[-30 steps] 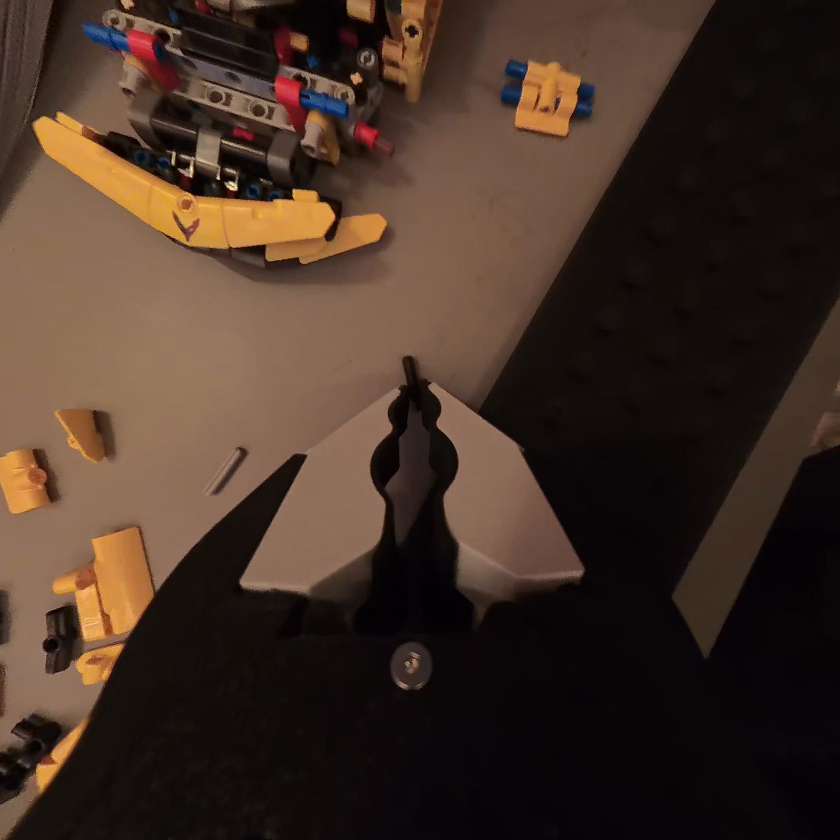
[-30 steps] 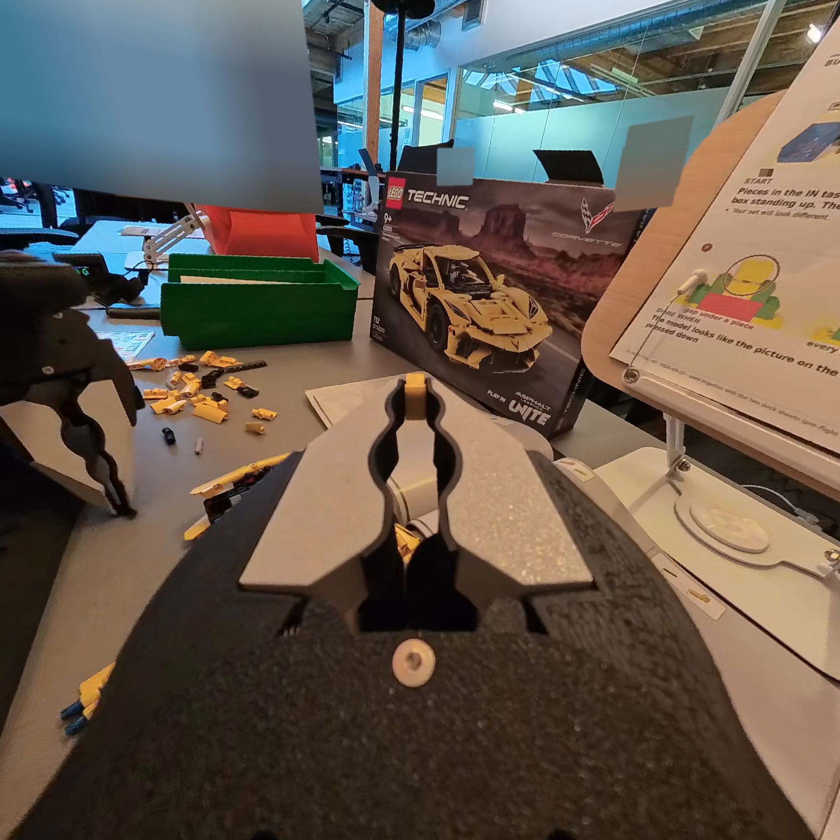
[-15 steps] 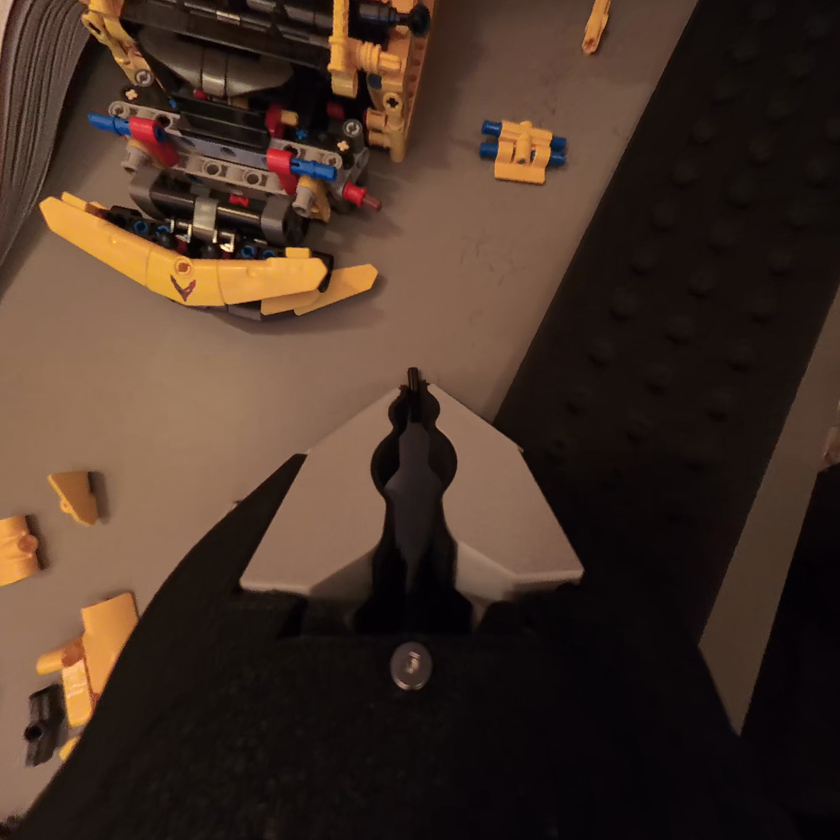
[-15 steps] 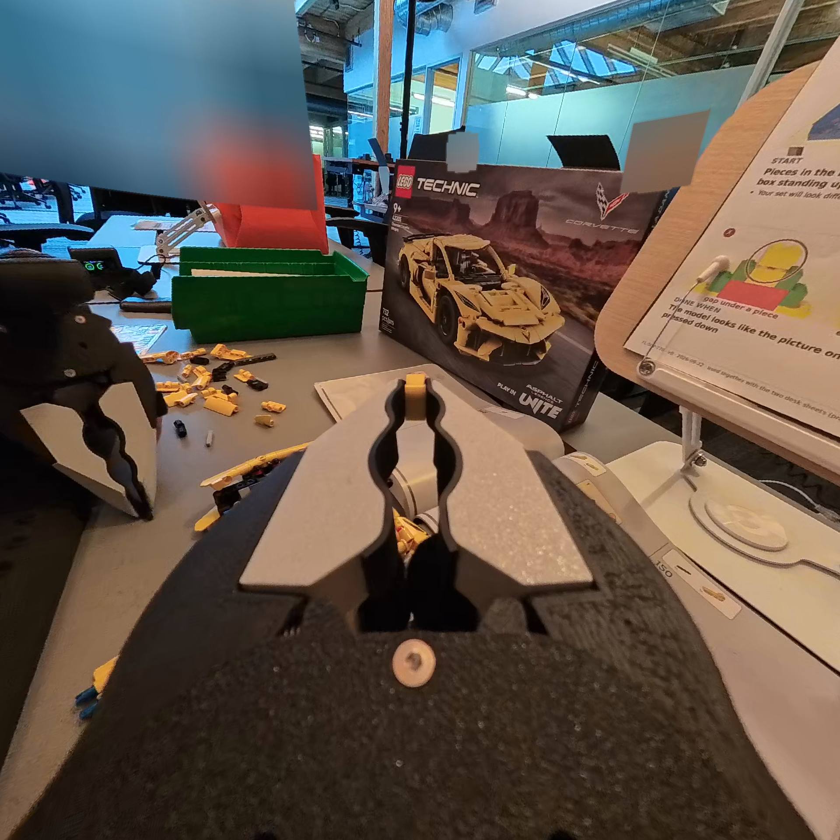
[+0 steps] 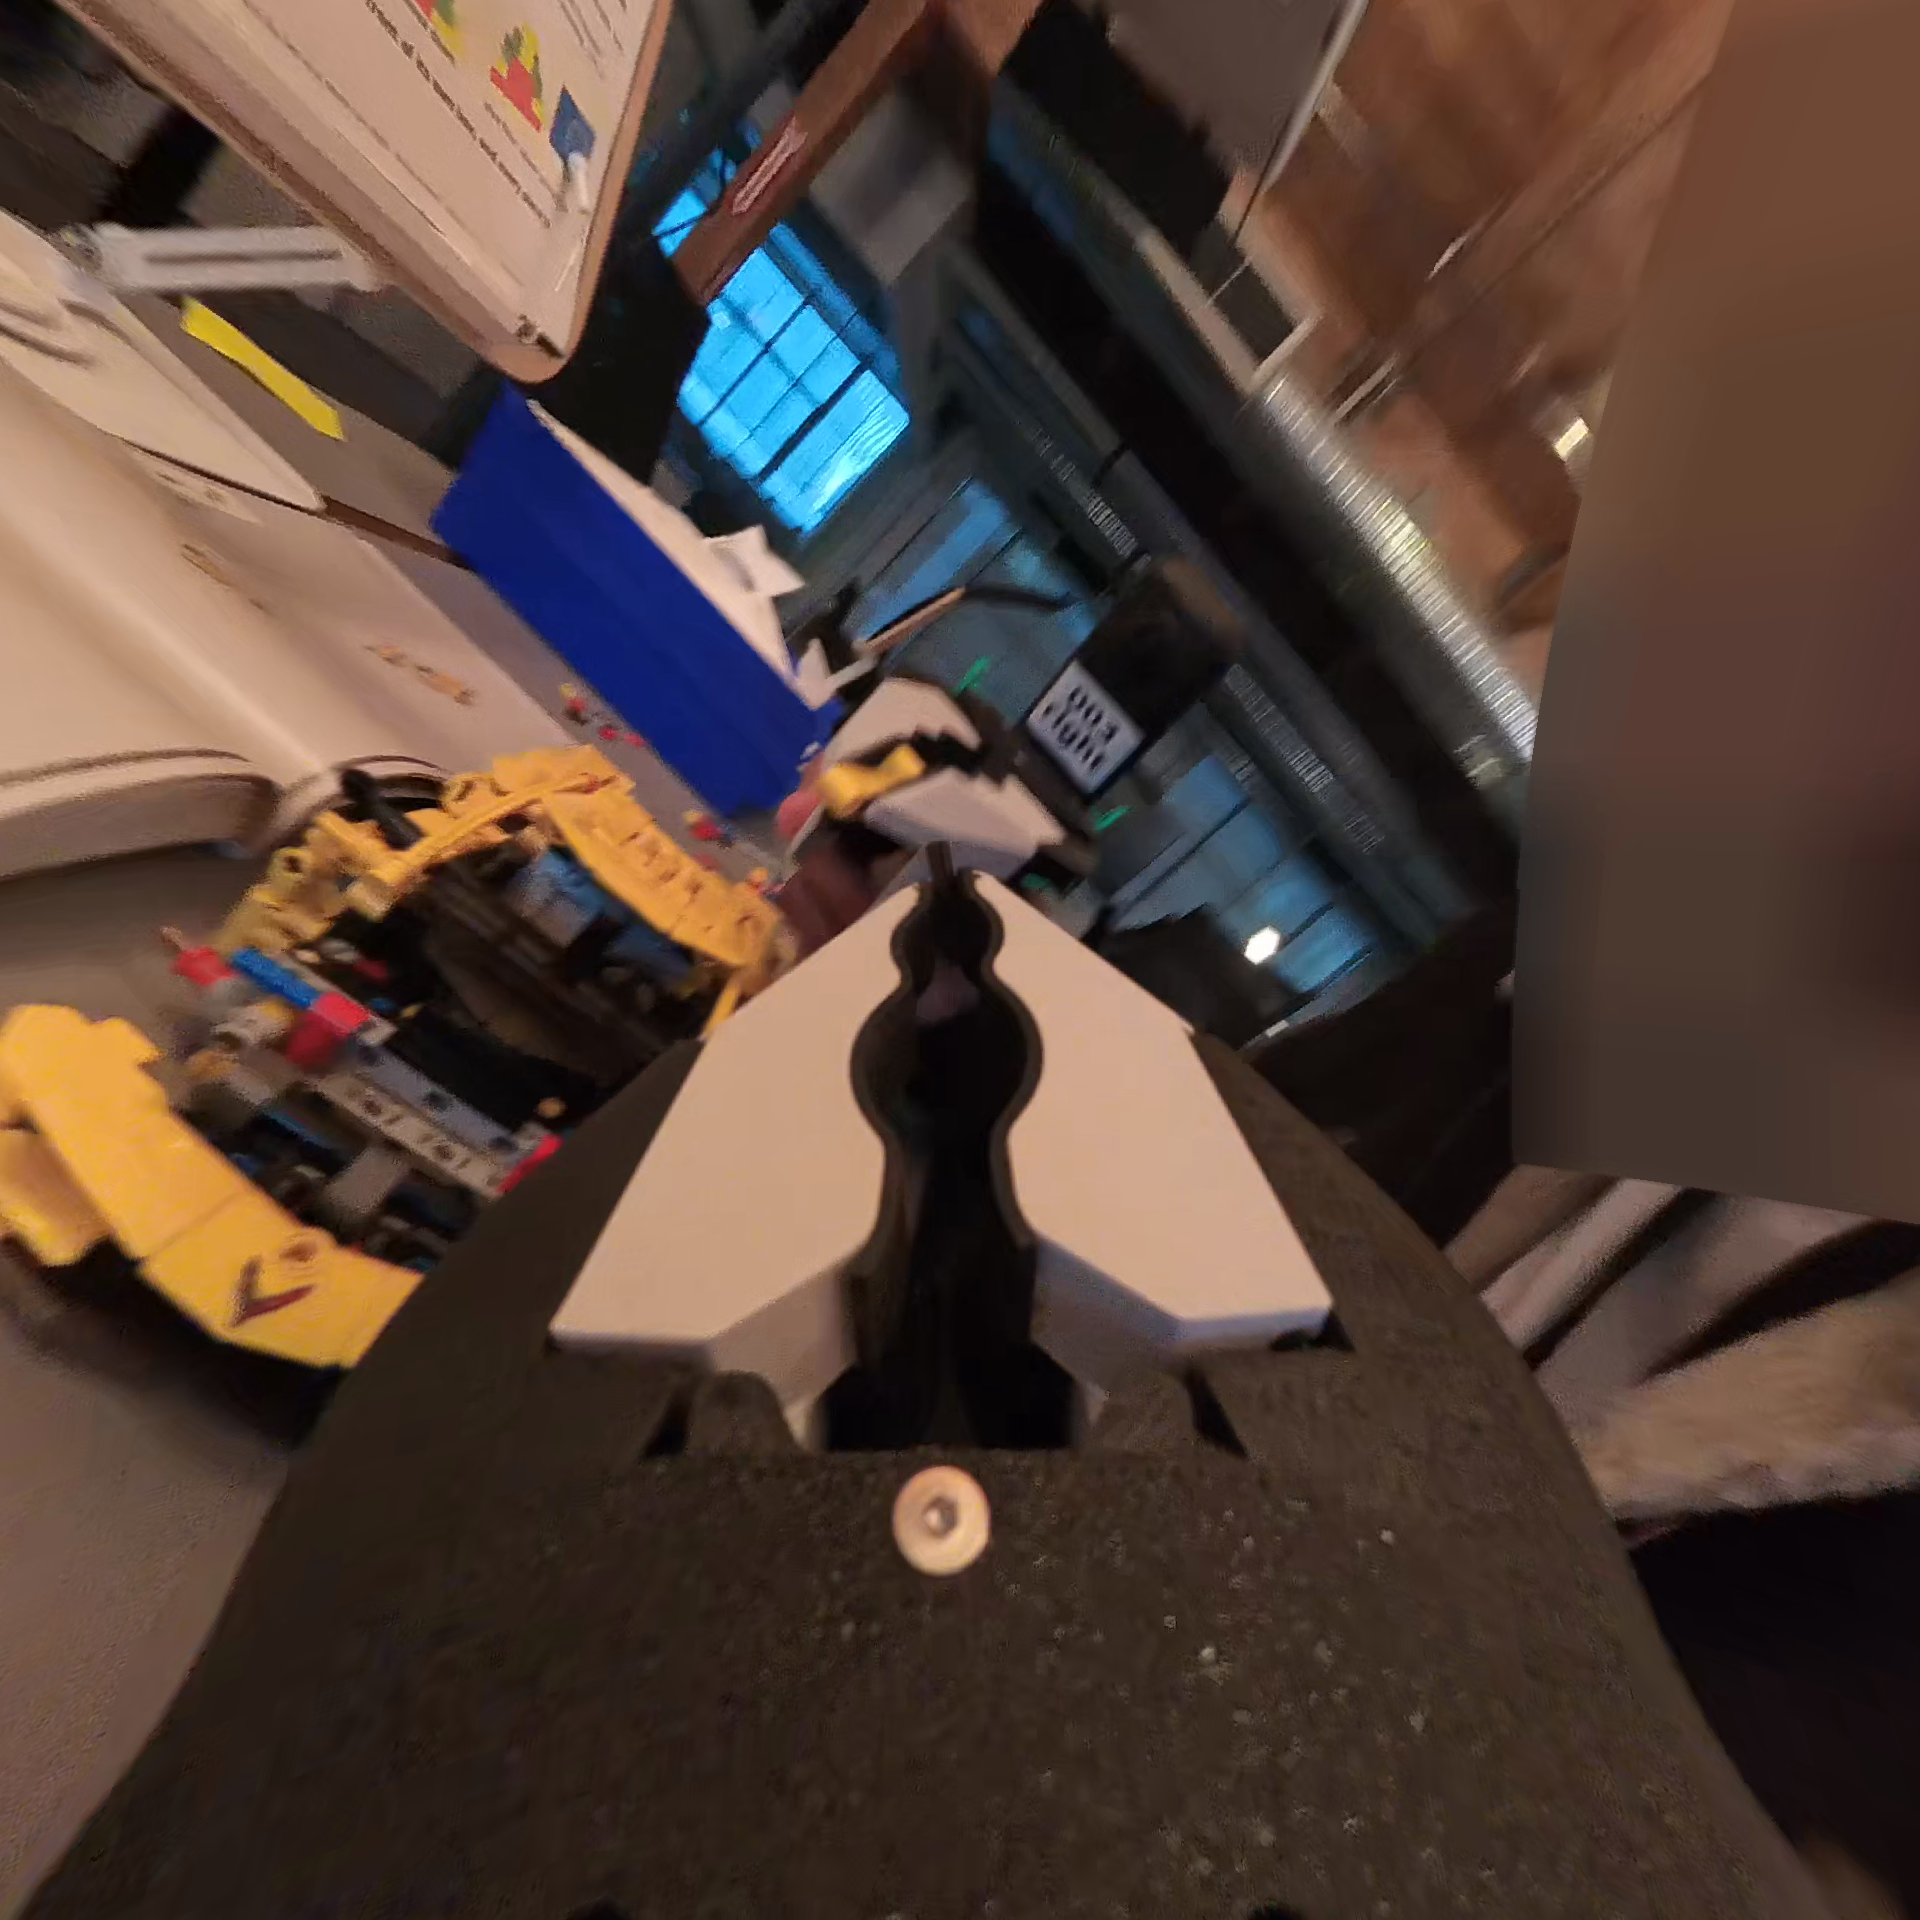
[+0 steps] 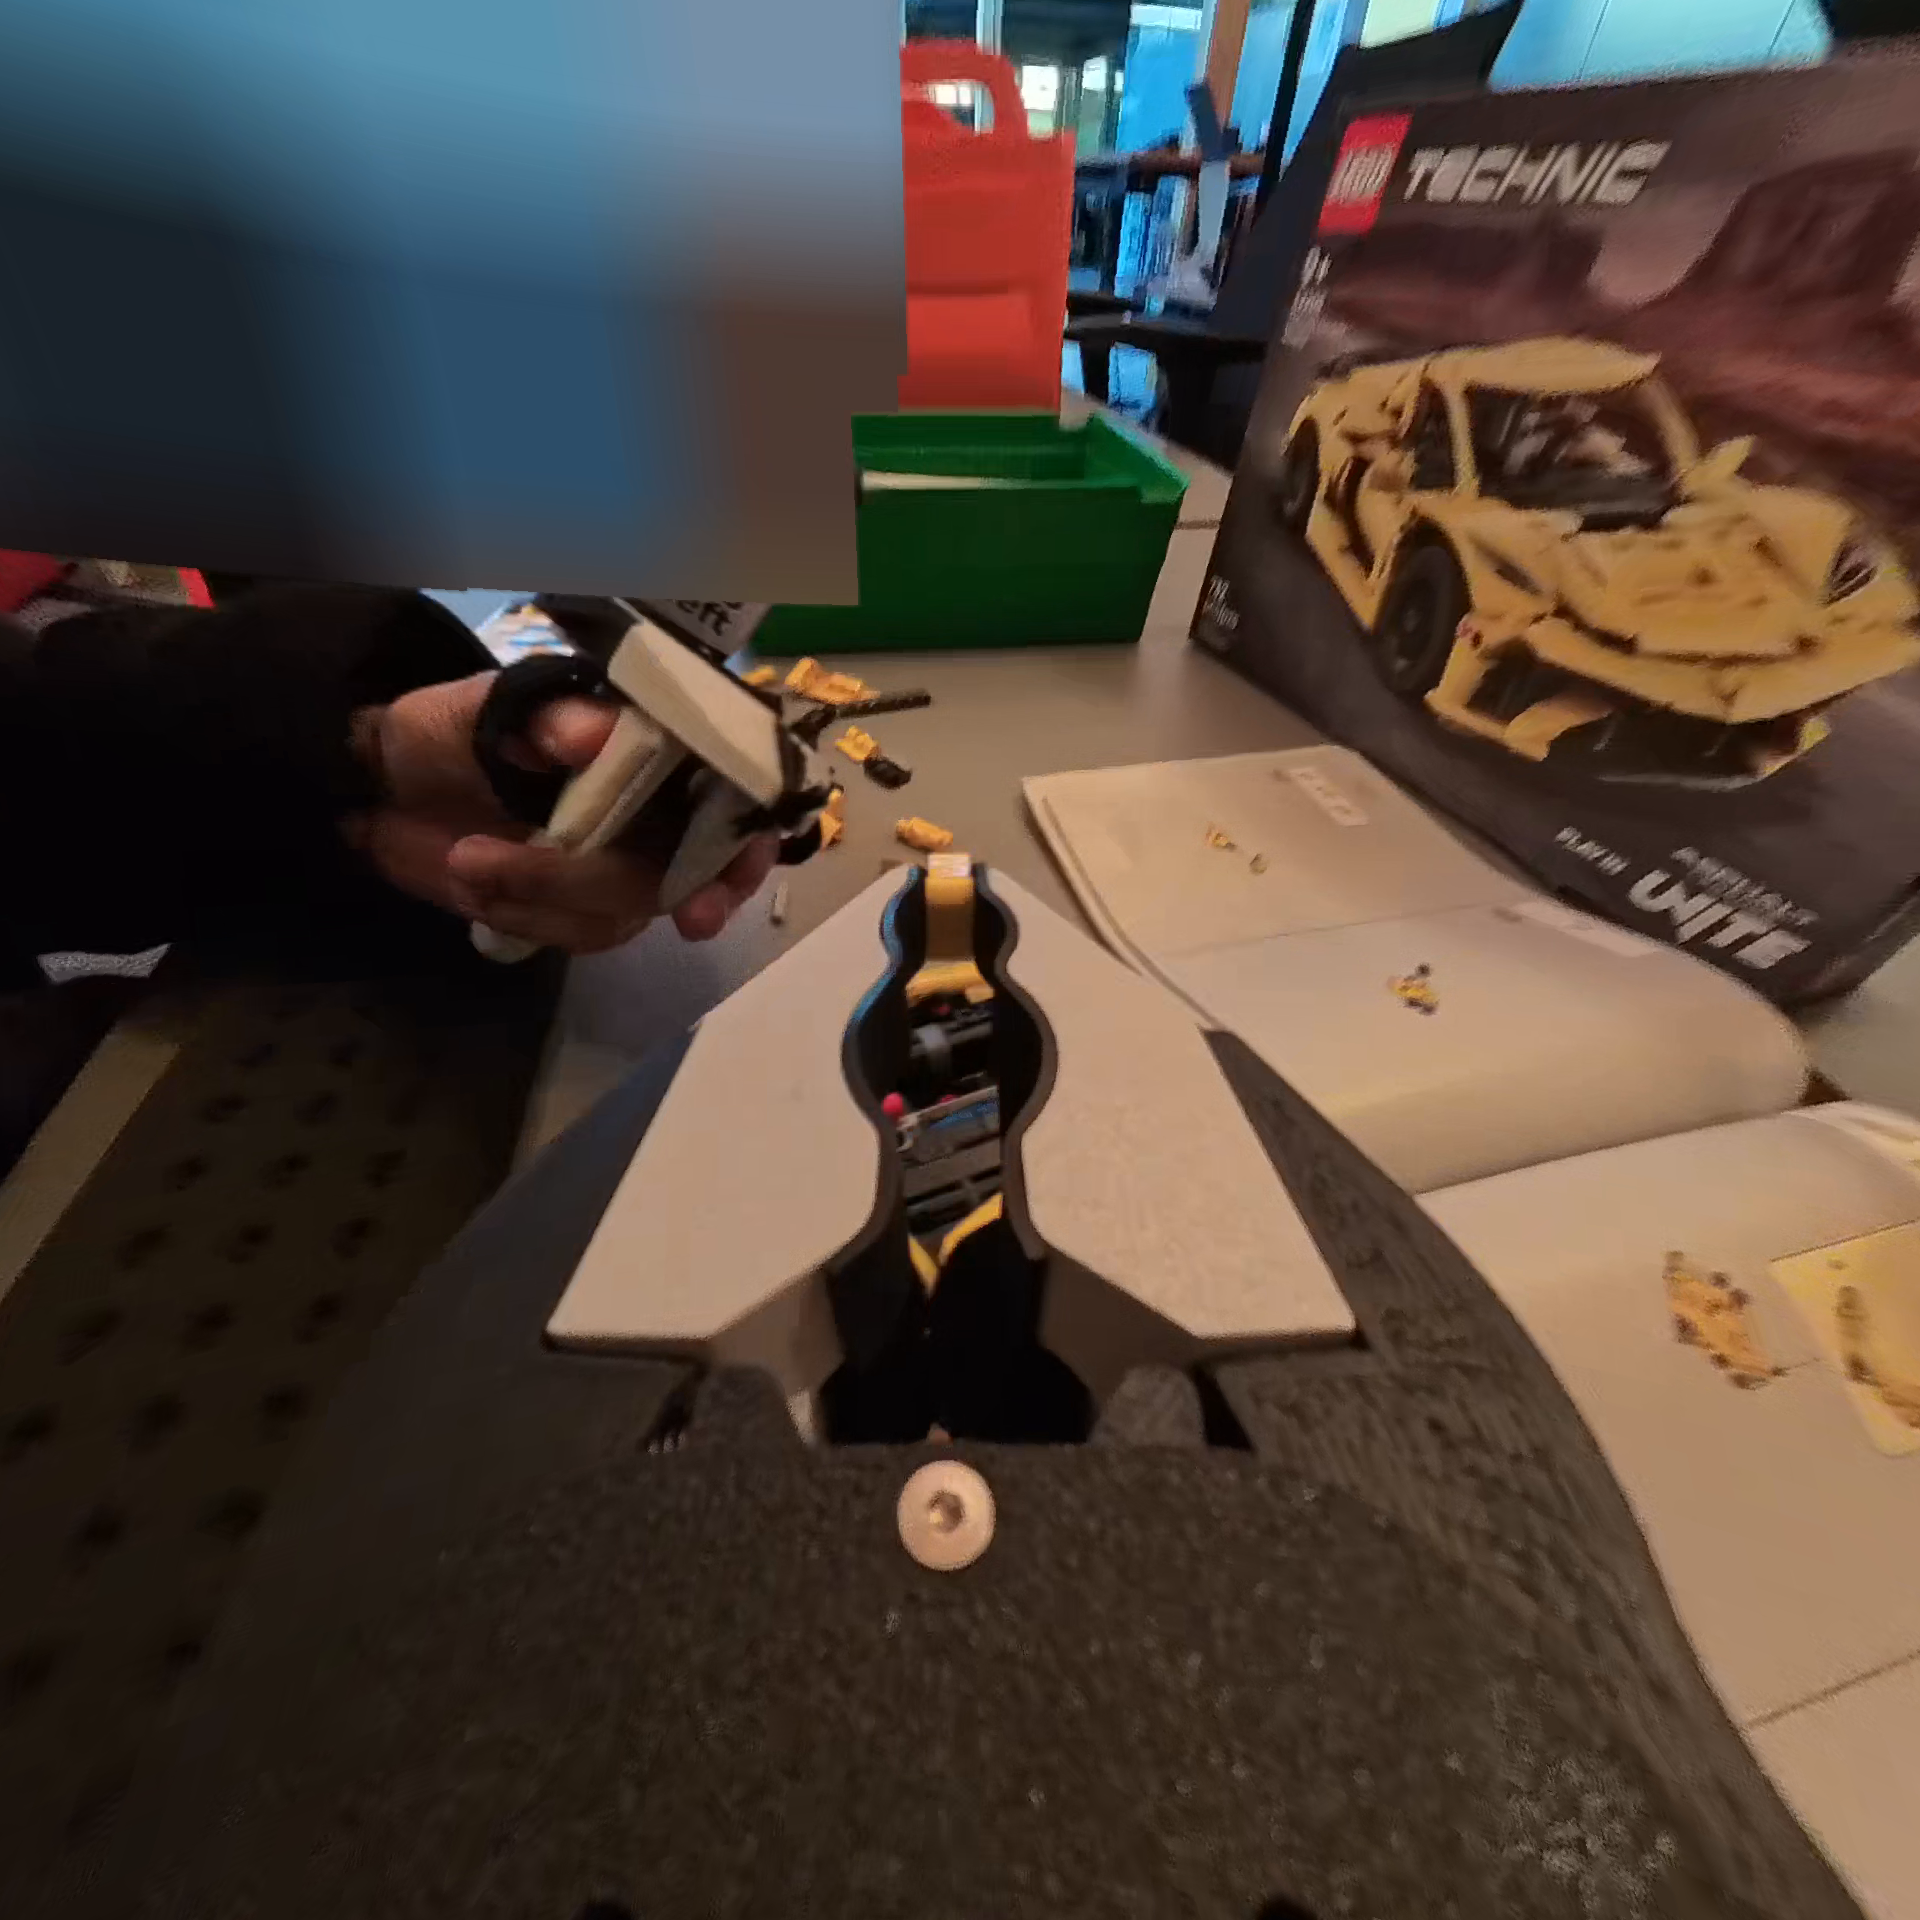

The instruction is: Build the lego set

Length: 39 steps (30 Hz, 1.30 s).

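Both tongs are clenched, each on a small part. Largest in view is the half-built yellow and black model car (image 5: 436, 997), lying on the grey table (image 6: 1039, 717) just left of and below the left gripper (image 5: 943, 883); through the gap between the right gripper's fingers, parts of it show directly underneath. Behind it stands the dark printed box with a yellow car pictured on it (image 6: 1579, 499), with the open white instruction booklet (image 6: 1351, 935) in front and a green plastic bin (image 6: 987, 540) to the left. Loose yellow and black pieces (image 6: 862, 743) are scattered near the bin. The right gripper (image 6: 948, 883) pinches a small yellow curved piece (image 6: 948, 914) at its tips. The left one grips a thin black pin (image 5: 941, 862), poking just past the tips; the view is blurred, so its exact type is hard to tell.

My guess is that pin and yellow piece are to be mated. To do it well, square the two tips to each other, line the pin up with the hole, and push straight along its axis while both grips stay firm, avoiding any twist.
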Tool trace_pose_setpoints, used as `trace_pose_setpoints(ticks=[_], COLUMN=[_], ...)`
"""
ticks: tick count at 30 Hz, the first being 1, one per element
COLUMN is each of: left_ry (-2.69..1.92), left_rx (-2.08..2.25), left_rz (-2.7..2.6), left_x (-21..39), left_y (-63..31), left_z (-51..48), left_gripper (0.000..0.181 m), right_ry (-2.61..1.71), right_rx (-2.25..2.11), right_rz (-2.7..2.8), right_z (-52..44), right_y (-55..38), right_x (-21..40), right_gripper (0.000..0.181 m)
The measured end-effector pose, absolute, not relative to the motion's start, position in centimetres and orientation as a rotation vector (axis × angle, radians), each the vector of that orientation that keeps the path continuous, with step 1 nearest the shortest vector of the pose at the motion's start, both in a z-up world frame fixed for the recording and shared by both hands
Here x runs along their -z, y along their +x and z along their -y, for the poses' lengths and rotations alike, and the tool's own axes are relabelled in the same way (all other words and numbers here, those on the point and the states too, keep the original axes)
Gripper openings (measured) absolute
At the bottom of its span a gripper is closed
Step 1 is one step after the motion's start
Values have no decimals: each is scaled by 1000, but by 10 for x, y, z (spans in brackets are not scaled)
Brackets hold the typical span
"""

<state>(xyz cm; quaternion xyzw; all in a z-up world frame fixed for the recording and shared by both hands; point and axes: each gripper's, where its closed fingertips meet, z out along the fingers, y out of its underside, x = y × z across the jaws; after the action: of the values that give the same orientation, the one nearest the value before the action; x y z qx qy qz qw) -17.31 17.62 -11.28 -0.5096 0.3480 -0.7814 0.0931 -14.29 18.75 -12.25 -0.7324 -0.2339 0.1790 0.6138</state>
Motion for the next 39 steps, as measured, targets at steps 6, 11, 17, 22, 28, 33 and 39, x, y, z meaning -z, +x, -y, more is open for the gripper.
trace_pose_setpoints(ticks=[6,11,17,22,28,33,39], left_ry=[-1595,-1692,-1716,-1722,-1722,-1720,-1739], left_rx=[2371,2386,2416,2429,2463,2482,2295], left_rz=[-951,-866,-832,-815,-788,-775,-897], left_x=[123,135,138,138,138,137,143], left_y=[-172,-171,-171,-172,-172,-172,-170], left_z=[-181,-191,-193,-194,-195,-195,-193], left_gripper=[3,2,2,2,2,3,2], right_ry=[-1806,-1813,-1784,-1760,-1739,-1717,-1771], right_rx=[-537,-608,-563,-483,-384,-375,-323], right_rz=[391,328,361,411,469,486,522], right_z=[-199,-202,-201,-202,-203,-204,-203], right_y=[-166,-164,-163,-163,-164,-165,-164], right_x=[136,140,136,137,137,139,144], right_gripper=[7,7,7,7,6,7,7])
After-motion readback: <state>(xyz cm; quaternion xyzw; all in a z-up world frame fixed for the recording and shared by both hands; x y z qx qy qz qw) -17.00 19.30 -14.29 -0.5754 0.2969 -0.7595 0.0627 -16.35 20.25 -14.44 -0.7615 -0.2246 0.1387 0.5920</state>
